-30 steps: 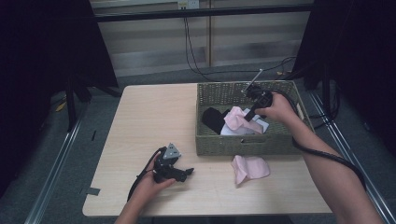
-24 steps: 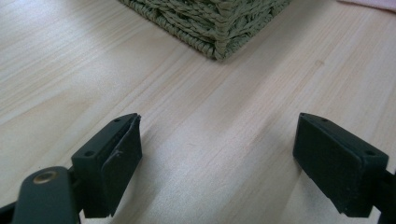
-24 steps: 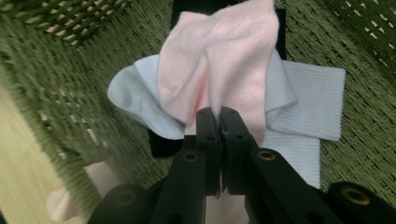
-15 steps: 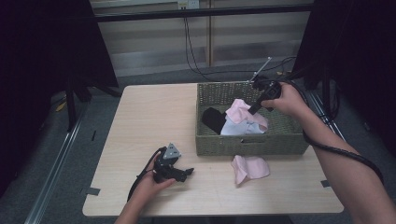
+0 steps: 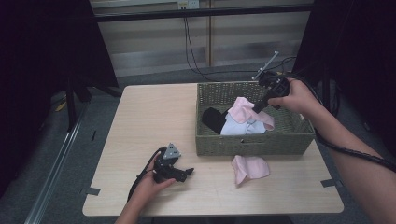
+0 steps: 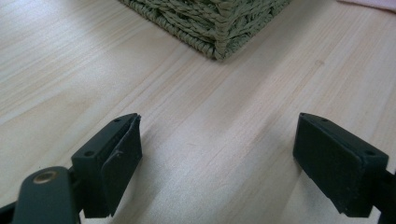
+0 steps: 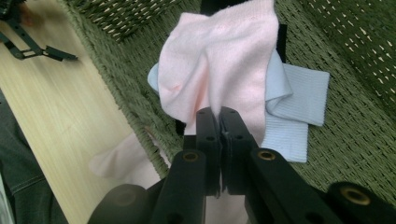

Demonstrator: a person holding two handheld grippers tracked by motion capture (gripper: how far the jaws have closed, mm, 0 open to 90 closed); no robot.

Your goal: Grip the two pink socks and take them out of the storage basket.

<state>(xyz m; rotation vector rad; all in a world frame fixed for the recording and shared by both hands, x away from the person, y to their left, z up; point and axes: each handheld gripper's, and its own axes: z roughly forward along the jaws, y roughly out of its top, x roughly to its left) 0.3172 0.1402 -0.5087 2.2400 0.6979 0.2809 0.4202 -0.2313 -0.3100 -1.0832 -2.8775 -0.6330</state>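
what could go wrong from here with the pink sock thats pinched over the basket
The right gripper pinches only a narrow fold of the pink sock, so it might slip free. The sock hangs against the light blue sock below, which could get dragged along. It is low inside the woven basket, so it may snag on the rim when carried out.

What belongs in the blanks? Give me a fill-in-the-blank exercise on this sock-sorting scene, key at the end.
1. The right gripper is shut on a ____ sock.
2. That sock hangs above the woven ____.
3. The left gripper rests on the table with its jaws ____.
4. A second pink sock lies on the table, ____ the basket.

Missing words: pink; basket; open; outside
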